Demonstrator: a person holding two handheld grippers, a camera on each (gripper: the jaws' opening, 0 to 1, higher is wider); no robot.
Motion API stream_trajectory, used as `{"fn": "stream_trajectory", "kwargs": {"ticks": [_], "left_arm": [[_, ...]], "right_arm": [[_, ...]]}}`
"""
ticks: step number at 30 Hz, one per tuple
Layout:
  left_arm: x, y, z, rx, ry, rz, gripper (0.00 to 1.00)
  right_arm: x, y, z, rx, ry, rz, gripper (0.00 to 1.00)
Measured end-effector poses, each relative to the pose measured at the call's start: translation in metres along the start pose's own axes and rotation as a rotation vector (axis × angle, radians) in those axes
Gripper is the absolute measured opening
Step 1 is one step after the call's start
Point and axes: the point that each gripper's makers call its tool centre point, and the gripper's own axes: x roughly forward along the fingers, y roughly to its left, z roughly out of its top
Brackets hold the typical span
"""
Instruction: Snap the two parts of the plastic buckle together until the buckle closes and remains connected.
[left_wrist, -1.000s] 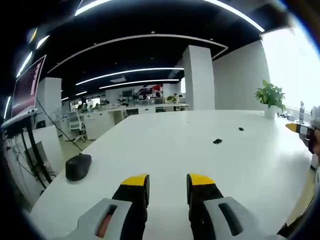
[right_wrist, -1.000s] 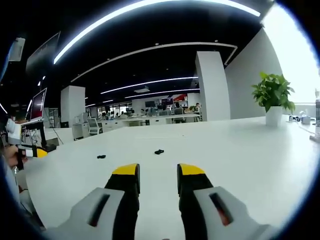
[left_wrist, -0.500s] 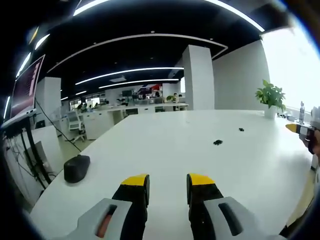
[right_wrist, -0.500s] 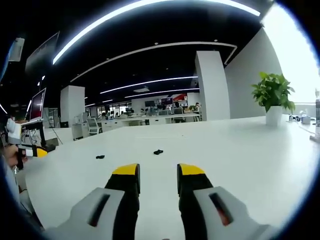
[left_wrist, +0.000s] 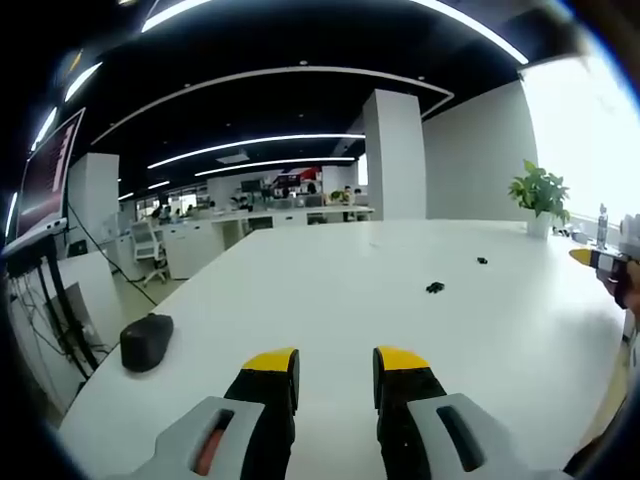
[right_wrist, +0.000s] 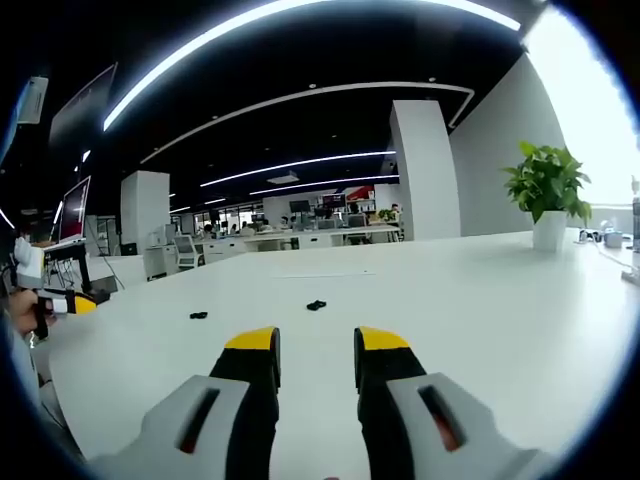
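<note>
Buckle parts (left_wrist: 434, 287) (left_wrist: 482, 260) lie well apart on the white worktop (left_wrist: 330, 300); left gripper (left_wrist: 335, 366) and right gripper (right_wrist: 315, 347) hover, fingers parted, gripping nothing.

Smooth matt white table (left_wrist: 330, 300), small black plastic buckle parts (left_wrist: 434, 286)

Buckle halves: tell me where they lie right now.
In the right gripper view, both lie apart on the white table beyond the open tongs: one buckle half ahead, the other half further left.
</note>
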Motion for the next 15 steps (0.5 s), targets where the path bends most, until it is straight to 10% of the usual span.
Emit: {"fn": "stream_trajectory", "kwargs": {"ticks": [15], "left_arm": [[0.0097,-0.0068,0.0084,0.011,-0.007,-0.029,0.29]], "right_arm": [[0.0087,0.0042,0.0040,-0.001,0.003,0.022,0.30]]}}
